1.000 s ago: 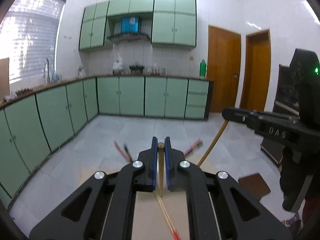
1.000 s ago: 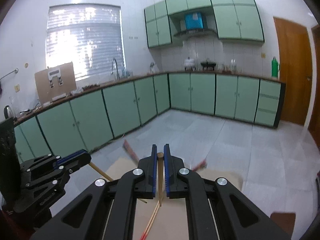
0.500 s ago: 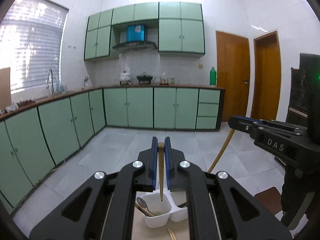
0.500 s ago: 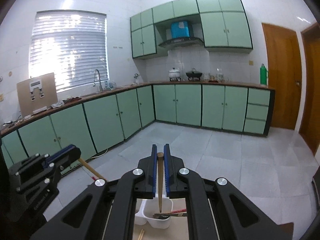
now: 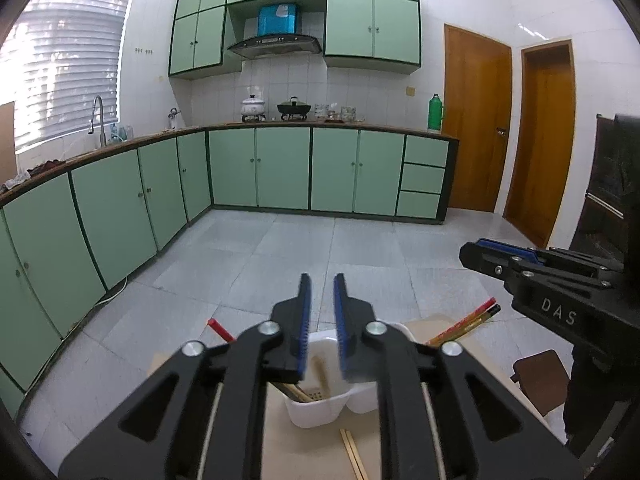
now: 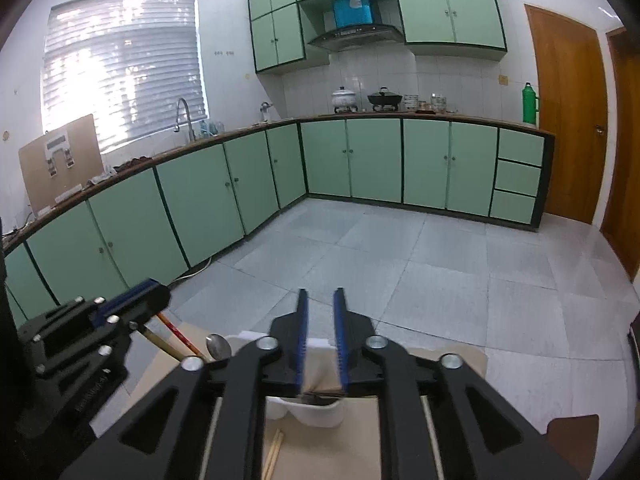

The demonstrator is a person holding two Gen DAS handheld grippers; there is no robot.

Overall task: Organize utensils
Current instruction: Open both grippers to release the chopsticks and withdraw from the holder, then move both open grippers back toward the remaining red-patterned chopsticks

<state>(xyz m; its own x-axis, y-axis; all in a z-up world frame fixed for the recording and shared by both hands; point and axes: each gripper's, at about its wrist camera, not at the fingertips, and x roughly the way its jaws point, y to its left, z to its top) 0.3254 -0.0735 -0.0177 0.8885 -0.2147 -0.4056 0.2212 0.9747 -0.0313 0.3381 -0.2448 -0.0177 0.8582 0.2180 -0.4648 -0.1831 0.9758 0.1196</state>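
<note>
My left gripper (image 5: 320, 292) is open and empty above a white two-part utensil holder (image 5: 320, 408). A wooden chopstick (image 5: 320, 372) stands in the holder's left cup, below the jaws. My right gripper (image 6: 320, 304) is also open and empty above the same holder (image 6: 320, 414). Red-tipped chopsticks (image 5: 464, 326) lean out of the holder on the right. A metal spoon (image 6: 218, 346) and more chopsticks (image 6: 176, 330) lean out on the left in the right wrist view. Each gripper shows in the other's view: the right one (image 5: 520, 264), the left one (image 6: 120, 308).
The holder stands on a tan board (image 5: 312, 452) with a loose pair of wooden chopsticks (image 5: 352, 450) lying in front of it. Grey tiled floor (image 5: 280, 256) and green cabinets (image 5: 260, 168) lie beyond. A brown stool (image 5: 540, 380) is at the right.
Both grippers were shut on wooden chopsticks, lifted over the holder, and have now opened. The chopsticks have dropped into the holder's cups.
</note>
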